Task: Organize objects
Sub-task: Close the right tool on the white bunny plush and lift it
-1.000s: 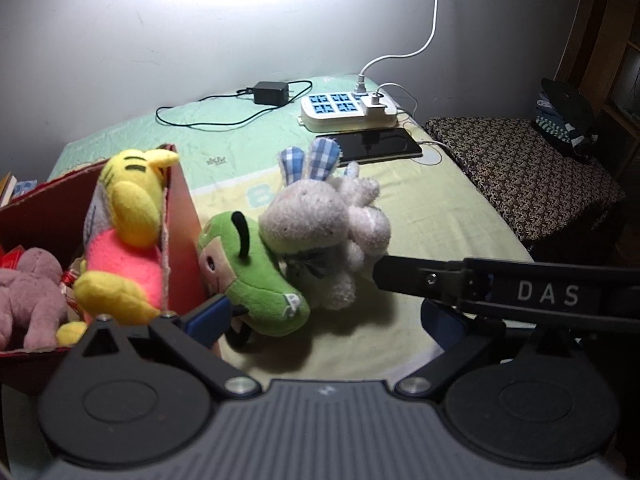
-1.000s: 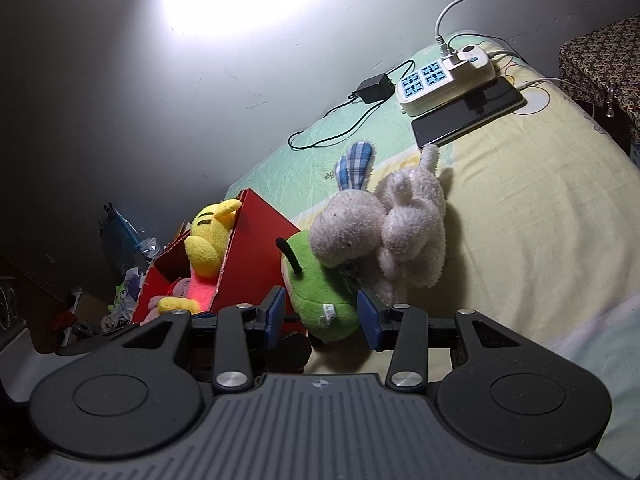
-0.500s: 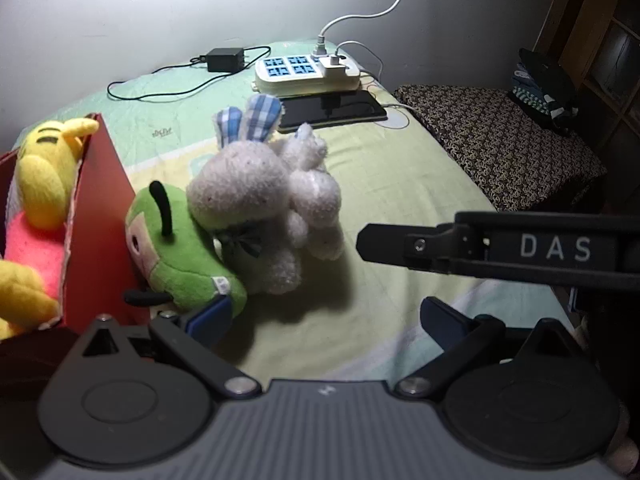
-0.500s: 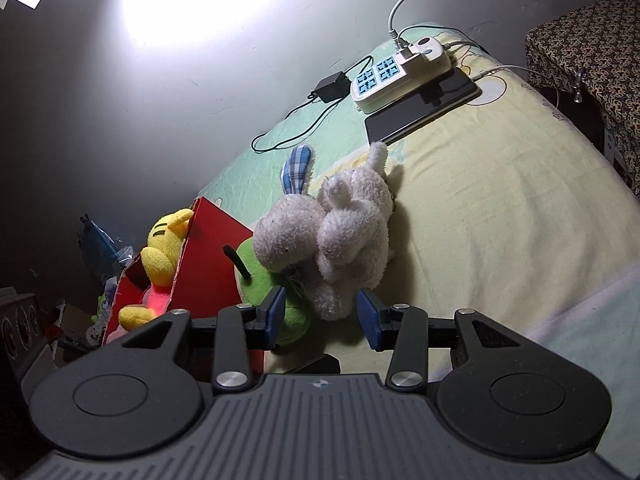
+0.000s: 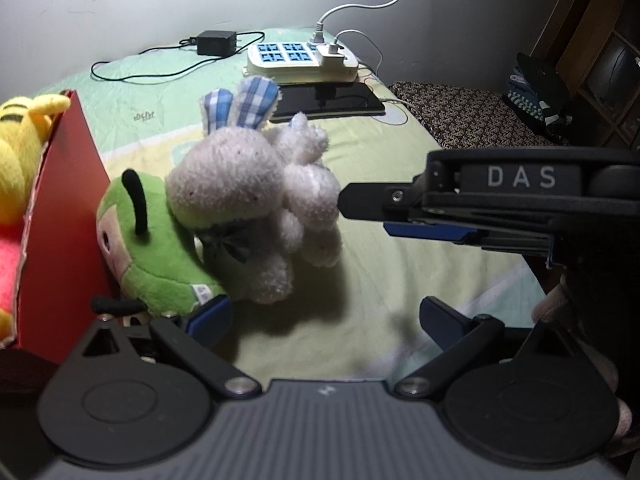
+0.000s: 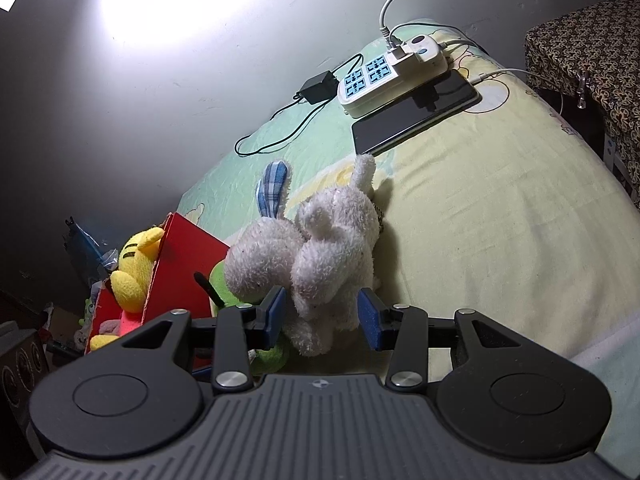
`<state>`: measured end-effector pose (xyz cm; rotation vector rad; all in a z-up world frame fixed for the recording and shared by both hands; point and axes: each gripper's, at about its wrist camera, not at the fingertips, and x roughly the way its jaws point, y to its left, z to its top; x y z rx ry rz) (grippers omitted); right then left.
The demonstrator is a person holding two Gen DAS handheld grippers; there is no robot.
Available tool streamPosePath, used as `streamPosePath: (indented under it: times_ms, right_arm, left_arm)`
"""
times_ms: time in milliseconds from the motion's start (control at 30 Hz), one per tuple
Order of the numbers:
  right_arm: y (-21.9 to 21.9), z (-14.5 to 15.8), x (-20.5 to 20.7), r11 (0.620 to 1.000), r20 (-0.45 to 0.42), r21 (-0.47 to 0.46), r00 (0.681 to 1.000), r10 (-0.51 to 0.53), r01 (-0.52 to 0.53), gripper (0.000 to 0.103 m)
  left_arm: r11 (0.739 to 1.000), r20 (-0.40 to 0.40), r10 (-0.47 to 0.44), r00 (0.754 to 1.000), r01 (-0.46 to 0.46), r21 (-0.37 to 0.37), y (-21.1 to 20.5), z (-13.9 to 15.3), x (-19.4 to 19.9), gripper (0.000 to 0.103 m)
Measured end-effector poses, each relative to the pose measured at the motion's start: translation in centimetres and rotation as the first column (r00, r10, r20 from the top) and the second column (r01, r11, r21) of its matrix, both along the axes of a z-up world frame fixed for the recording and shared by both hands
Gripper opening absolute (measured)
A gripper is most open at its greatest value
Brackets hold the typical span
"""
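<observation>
A grey-white plush rabbit (image 5: 256, 200) with blue checked ears lies on the bed, partly on a green plush toy (image 5: 148, 248) that leans against a red box (image 5: 60, 216). A yellow plush (image 5: 20, 152) sits in the box. My left gripper (image 5: 326, 320) is open and empty, just in front of the two toys. My right gripper (image 6: 322, 316) is open, its jaws on either side of the rabbit's (image 6: 312, 256) lower body, not closed on it. It also shows from the side in the left wrist view (image 5: 400, 216). The green toy (image 6: 224, 288) and box (image 6: 180, 268) lie to its left.
A white power strip (image 5: 300, 60), a black phone (image 5: 328, 102), a black adapter (image 5: 216, 42) and cables lie at the far end of the bed. A patterned stool (image 5: 472, 116) stands to the right. The bed edge runs close at the front right.
Both grippers have moved forward and to the right, closer to the rabbit. My right gripper's jaws now straddle the rabbit instead of the green toy. The box has slid toward the left edge of view.
</observation>
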<state>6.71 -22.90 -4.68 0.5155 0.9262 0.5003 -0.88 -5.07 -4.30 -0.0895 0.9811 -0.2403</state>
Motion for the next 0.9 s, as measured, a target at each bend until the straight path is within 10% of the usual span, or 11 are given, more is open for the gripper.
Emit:
streamPosePath:
  times_ms: [900]
  right_arm:
    - [-3.3, -3.4, 2.5, 0.996, -0.153, 0.062, 0.987, -0.057, 0.067, 0.027]
  left_arm:
    - [0.994, -0.036, -0.102, 0.994, 0.103, 0.027, -0.9, -1.5, 2.8, 0.097]
